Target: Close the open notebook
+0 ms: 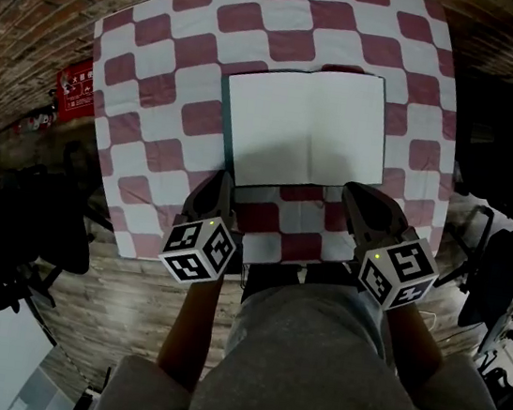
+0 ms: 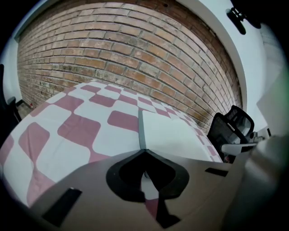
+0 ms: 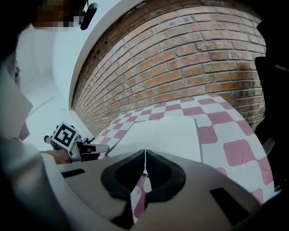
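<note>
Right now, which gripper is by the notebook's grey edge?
The left gripper: its jaws point at the grey strip along the notebook's left side. The right gripper sits at the opposite, right-hand corner.

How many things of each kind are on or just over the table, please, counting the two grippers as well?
Open notebook: 1
Checked tablecloth: 1
Grippers: 2 (left gripper, right gripper)
Total: 4

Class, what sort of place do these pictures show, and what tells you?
Probably an office or workroom: a brick wall rises behind a checked-cloth table, and black office chairs stand beside it.
</note>
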The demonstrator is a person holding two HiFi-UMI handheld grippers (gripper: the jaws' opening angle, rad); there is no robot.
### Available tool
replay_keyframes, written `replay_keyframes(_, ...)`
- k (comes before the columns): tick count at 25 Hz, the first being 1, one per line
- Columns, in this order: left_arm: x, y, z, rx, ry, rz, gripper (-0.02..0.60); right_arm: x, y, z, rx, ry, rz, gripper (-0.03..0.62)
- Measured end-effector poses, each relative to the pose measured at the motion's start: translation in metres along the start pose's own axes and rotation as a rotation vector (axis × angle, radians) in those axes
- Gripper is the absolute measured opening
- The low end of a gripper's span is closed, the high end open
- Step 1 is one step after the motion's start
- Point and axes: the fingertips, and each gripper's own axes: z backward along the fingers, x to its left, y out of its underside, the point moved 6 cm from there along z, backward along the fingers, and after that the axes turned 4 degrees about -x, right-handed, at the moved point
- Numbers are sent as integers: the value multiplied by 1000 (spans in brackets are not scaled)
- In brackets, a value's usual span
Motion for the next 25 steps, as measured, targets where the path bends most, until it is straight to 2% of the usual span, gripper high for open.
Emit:
replay_keyframes(5, -7, -2, 9, -19, 44, -4, 9, 1, -3, 3, -18, -2, 5, 29)
replay_keyframes(10, -50, -18, 21, -64, 164, -70, 9, 4, -8, 15, -52, 0, 11, 29)
replay_keyframes(12, -59, -17, 25, -71, 140, -126, 9, 1, -10, 22, -67, 6, 11, 29)
replay_keyframes(15, -42, -9, 27, -83, 21, -164, 9, -1, -11, 28, -84, 3, 4, 29)
replay_keyframes(18, -16, 3, 16, -38, -79, -208, 22, -3, -8, 30, -82, 5, 11, 29)
replay_keyframes(21, -2, 17, -1, 44, -80, -182, 115, -5, -4, 32, -72, 15, 9, 29)
replay_keyframes(25, 1, 21, -8, 65, -62, -146, 121, -8, -4, 33, -70, 31, 5, 29)
